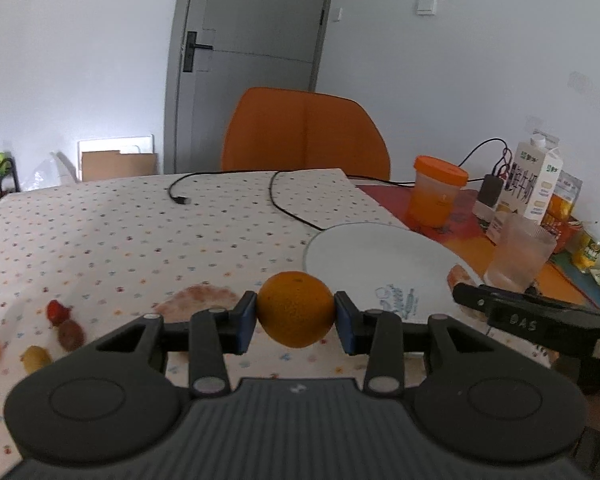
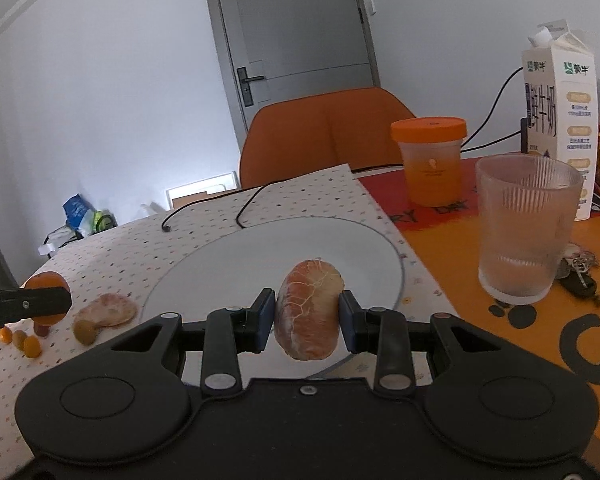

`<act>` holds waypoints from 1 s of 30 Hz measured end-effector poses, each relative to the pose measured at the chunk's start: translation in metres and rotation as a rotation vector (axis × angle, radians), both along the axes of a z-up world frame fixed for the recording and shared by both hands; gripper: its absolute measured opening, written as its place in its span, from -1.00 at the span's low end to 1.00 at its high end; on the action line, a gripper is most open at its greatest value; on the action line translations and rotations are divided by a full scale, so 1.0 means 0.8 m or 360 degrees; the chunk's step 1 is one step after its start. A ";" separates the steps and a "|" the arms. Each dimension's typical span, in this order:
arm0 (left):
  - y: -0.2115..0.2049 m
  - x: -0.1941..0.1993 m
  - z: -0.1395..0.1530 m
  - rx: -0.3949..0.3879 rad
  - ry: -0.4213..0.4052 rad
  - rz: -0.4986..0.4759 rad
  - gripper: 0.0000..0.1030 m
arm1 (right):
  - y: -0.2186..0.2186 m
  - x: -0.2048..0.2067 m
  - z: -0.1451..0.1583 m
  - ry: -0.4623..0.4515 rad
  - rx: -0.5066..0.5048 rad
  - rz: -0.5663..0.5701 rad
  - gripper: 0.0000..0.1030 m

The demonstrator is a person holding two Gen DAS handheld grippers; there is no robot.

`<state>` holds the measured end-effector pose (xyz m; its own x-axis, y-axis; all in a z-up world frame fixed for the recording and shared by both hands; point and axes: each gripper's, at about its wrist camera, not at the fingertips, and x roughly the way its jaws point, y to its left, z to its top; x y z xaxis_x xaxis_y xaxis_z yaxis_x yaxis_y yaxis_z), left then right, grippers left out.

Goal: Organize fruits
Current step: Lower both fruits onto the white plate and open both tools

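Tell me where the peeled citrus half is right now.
The peeled citrus half is clamped in the right gripper, held just above the near part of the white plate, left of the ribbed glass.

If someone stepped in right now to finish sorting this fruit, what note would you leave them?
Left tool: shut on a whole orange, held above the cloth just short of the plate.
Right tool: shut on a peeled orange, held over the plate.
Plate: nothing lying on it yet.
On the cloth: a peeled piece and several small fruits, to the left of the plate.
Left to do: likely set both down on the plate, then collect the rest.
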<state>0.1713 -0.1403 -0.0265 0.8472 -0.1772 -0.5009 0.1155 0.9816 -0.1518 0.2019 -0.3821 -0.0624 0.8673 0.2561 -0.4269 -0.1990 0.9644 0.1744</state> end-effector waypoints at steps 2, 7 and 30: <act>-0.004 0.004 0.002 -0.0034 0.0000 -0.0019 -0.23 | -0.002 0.003 -0.001 -0.0001 -0.0011 -0.0016 -0.36; -0.024 0.017 0.005 -0.0005 -0.0005 -0.0060 -0.23 | -0.007 0.011 0.000 -0.0010 -0.0015 -0.0049 -0.27; -0.062 0.034 0.014 0.0064 -0.0030 -0.0125 -0.12 | -0.038 -0.037 0.006 -0.0013 0.0108 -0.0066 -0.04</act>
